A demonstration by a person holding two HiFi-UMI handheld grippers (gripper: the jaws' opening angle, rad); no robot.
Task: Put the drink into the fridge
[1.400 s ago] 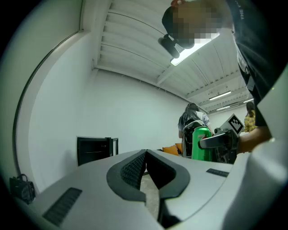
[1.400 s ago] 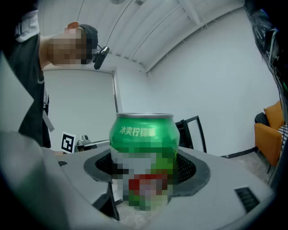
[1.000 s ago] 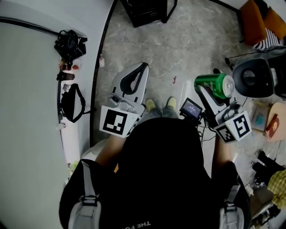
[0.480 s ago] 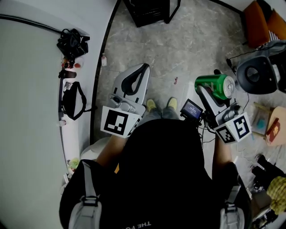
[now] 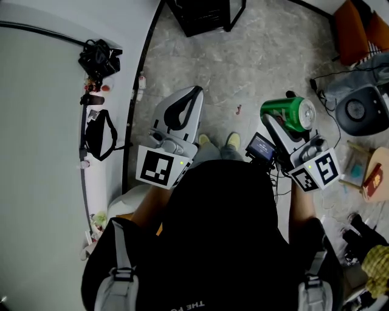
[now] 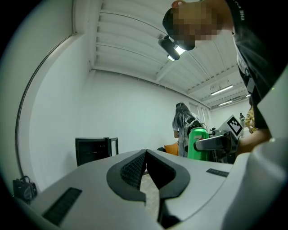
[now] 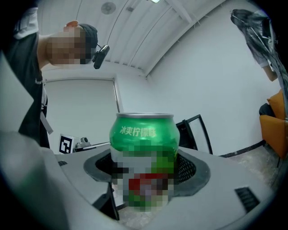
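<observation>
- At left, before the body: left gripper (image 5: 192, 92), jaws pressed together on nothing, pointed forward, kept free, probably for the fridge door.
- Ahead on the floor: dark cabinet (image 5: 199, 13), perhaps the fridge, well apart from both grippers.
- At right: right gripper (image 5: 278, 124) clamped round the green can (image 5: 290, 114), raised forward, carried clear of the floor for transit.

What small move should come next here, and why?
Probably step forward, carrying the green drink can, clamped in the right gripper, toward the black cabinet ahead, likely the fridge: it stands well across the grey stone floor, and the left gripper is shut, empty.
</observation>
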